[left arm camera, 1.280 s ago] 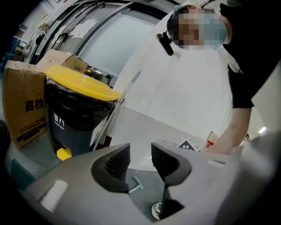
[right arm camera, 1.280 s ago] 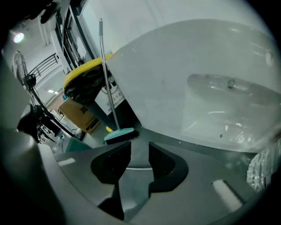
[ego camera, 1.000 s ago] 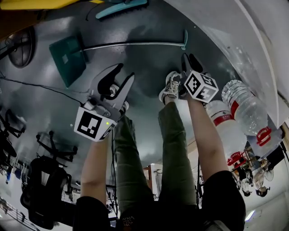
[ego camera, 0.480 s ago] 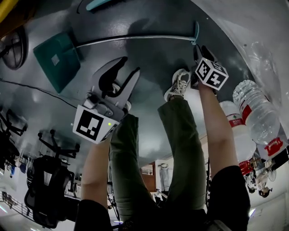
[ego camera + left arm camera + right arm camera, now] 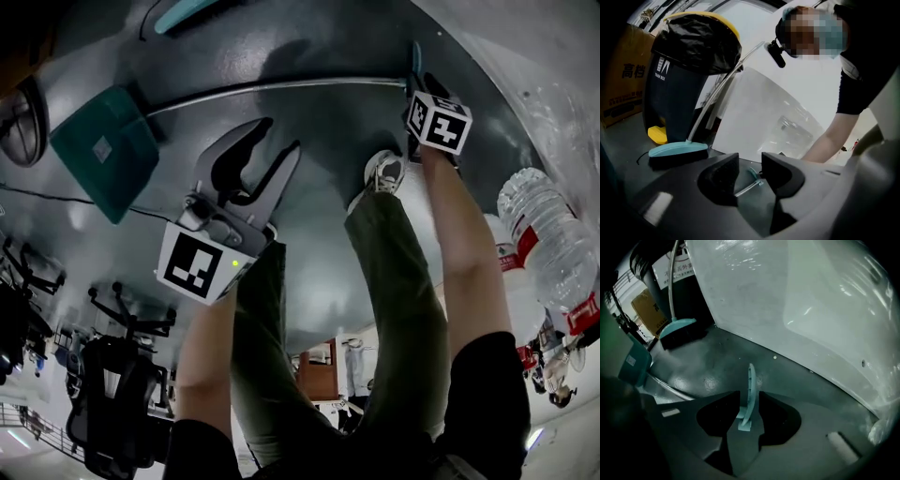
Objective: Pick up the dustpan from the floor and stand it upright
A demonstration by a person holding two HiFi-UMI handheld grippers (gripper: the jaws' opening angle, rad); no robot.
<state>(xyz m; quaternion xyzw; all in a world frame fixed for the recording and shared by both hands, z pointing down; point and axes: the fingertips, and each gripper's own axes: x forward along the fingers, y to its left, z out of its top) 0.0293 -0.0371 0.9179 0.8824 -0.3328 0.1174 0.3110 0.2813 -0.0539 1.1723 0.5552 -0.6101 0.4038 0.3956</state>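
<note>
Dustpan [image 5: 103, 150] lying flat on the floor [image 5: 328, 127]: teal pan at left in the head view, long metal handle [image 5: 281, 86] running right to a teal grip [image 5: 749, 397]. Right tool [image 5: 746, 404] points steeply down, its jaws spread either side of the grip and not visibly pressing it. Left tool [image 5: 750, 165] is above the floor, jaws spread, nothing between them. A broom [image 5: 677, 149] stands by a black-bagged bin [image 5: 689, 51].
</note>
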